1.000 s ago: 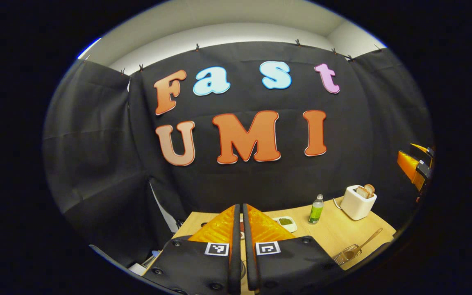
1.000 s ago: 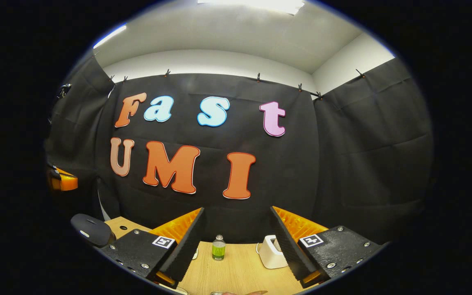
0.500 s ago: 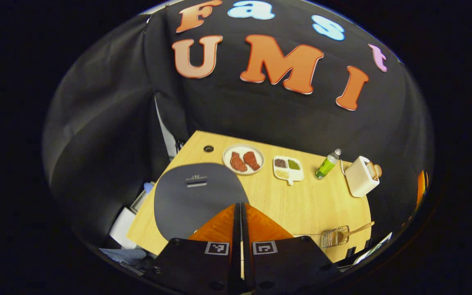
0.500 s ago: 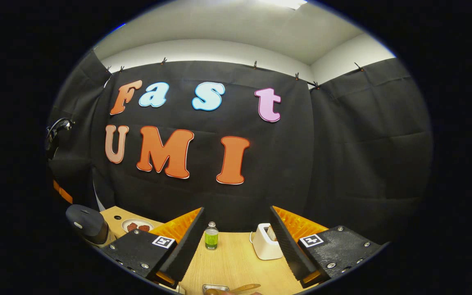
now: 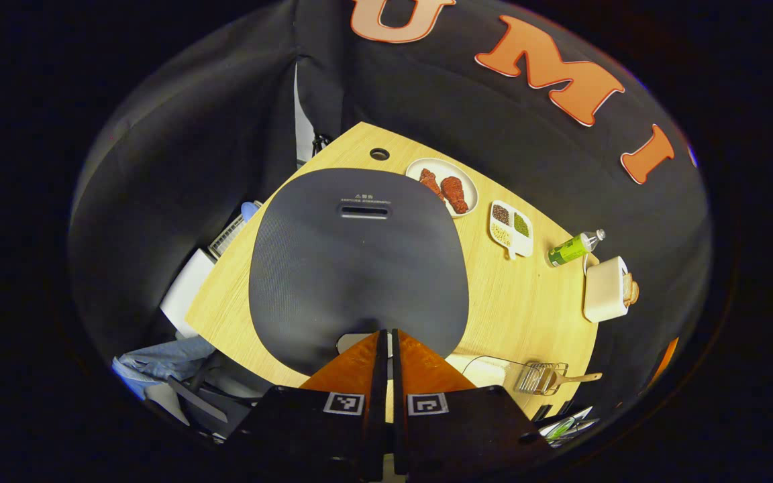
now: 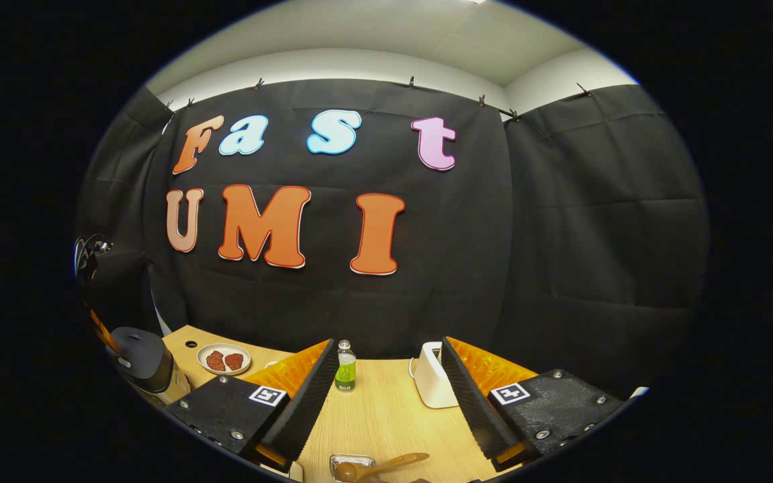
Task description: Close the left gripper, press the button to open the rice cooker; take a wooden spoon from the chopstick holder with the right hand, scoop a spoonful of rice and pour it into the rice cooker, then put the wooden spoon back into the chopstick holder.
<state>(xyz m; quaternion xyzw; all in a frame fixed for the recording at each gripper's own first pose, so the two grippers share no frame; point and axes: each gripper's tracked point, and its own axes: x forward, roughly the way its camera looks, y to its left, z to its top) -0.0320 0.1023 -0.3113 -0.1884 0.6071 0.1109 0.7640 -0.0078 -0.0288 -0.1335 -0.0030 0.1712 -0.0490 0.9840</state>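
Tilted further downward than half a second ago, the left gripper point(image 5: 384, 339) now hangs over the front edge of the rice cooker point(image 5: 358, 265), whose dark lid has grown to cover much of the left gripper view; its two fingers are pressed together with nothing between them, their tips at a small pale panel at the lid's near rim, though contact cannot be told. The cooker's lid is down: a matte, finely textured dark grey slab with rounded corners and a slotted recess near its far edge. To the right of the cooker, at the near table edge, a wire chopstick holder point(image 5: 542, 377) keeps the wooden spoon point(image 5: 578, 378), its handle jutting away from the cooker; a clear container sits between holder and cooker. Beyond the cooker lie a round plate point(image 5: 465, 184) with two reddish meat pieces, a white divided dish point(image 5: 512, 229) of grains, a green bottle point(image 5: 571, 248) and a white toaster point(image 5: 604, 290) holding bread. In the right gripper view, the right gripper point(image 6: 386, 389) has its jaws spread wide and empty above the light wooden table point(image 6: 386, 422), spoon bowl and holder just below them, cooker far off to the side. Black cloth walls the booth under a white ceiling.
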